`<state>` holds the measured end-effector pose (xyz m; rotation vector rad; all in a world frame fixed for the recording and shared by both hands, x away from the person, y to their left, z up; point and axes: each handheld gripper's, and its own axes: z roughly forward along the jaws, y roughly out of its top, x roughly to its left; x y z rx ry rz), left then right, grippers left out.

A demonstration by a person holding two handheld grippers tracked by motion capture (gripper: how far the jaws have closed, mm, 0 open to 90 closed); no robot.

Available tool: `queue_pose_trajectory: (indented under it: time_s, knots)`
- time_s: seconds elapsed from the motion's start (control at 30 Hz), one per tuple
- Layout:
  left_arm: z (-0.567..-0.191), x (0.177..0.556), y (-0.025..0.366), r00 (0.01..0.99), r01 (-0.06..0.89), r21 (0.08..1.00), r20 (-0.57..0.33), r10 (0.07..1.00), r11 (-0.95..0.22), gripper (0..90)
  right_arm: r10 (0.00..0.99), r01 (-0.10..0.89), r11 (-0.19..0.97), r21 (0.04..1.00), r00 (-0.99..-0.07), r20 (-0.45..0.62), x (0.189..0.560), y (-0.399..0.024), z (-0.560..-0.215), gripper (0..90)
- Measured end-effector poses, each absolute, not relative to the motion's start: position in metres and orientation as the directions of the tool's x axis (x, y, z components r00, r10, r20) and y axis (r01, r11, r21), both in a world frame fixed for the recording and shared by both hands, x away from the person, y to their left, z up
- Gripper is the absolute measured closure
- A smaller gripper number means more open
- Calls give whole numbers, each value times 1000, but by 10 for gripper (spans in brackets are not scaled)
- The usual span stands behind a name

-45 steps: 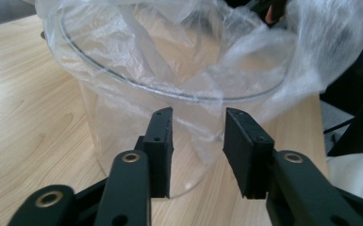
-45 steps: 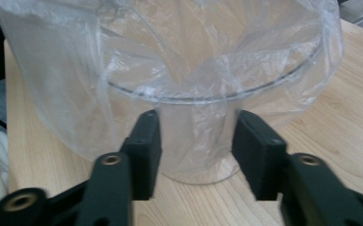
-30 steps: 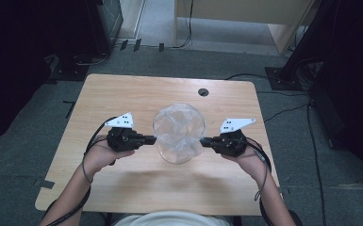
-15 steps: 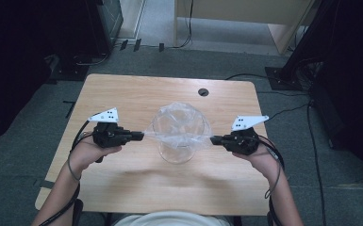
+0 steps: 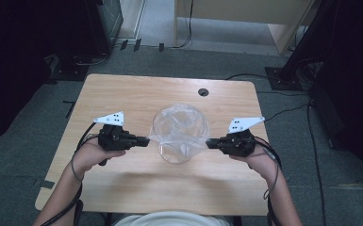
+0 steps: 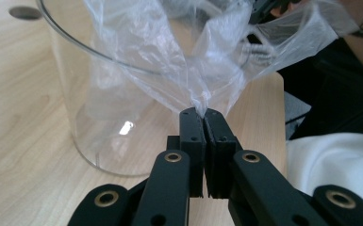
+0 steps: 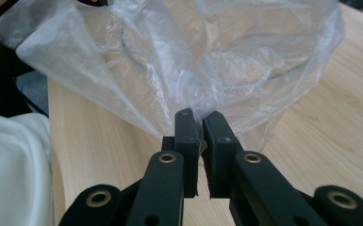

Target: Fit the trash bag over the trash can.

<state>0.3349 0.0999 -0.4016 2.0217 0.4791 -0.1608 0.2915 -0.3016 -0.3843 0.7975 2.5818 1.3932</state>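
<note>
A clear round container stands mid-table with a thin clear plastic bag spread in its mouth. My left gripper pinches the bag's left edge just outside the rim. My right gripper pinches the right edge. The film is drawn taut between them. In the left gripper view the gripper clamps a gathered point of bag beside the container wall. In the right gripper view the gripper has just eased slightly apart, with bag film still caught at the tips.
The wooden table has a round cable hole at its back edge. Black cables trail from both grippers over the person's wrists. A white garment lies at the near edge. Dark stands and floor cables surround the table.
The two grippers have drawn a little apart, and the bag, bunched over the container a second ago, is now stretched wide across its rim.
</note>
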Motion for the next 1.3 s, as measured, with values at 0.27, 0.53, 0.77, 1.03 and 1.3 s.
queue_pose_trajectory:
  time_s: [0.27, 0.53, 0.77, 1.03, 1.3]
  knots:
    - [-413, 336, 95, 912, 404, 784, -304, 275, -471, 878, 486, 420, 492, 762, -859, 160, 295, -294, -399, 853]
    - [-421, 343, 98, 896, 424, 782, -289, 337, -457, 899, 535, 448, 524, 725, -835, 130, 302, -296, -414, 865]
    - [-418, 343, 105, 900, 414, 833, -314, 303, -367, 676, 528, 447, 483, 753, -835, 157, 303, -302, -412, 797]
    - [-398, 340, 110, 913, 351, 882, -248, 322, -314, 523, 518, 380, 393, 837, -844, 140, 298, -324, -390, 521]
    - [-387, 344, 110, 903, 324, 900, -202, 379, -292, 459, 572, 331, 299, 895, -813, 110, 300, -327, -380, 476]
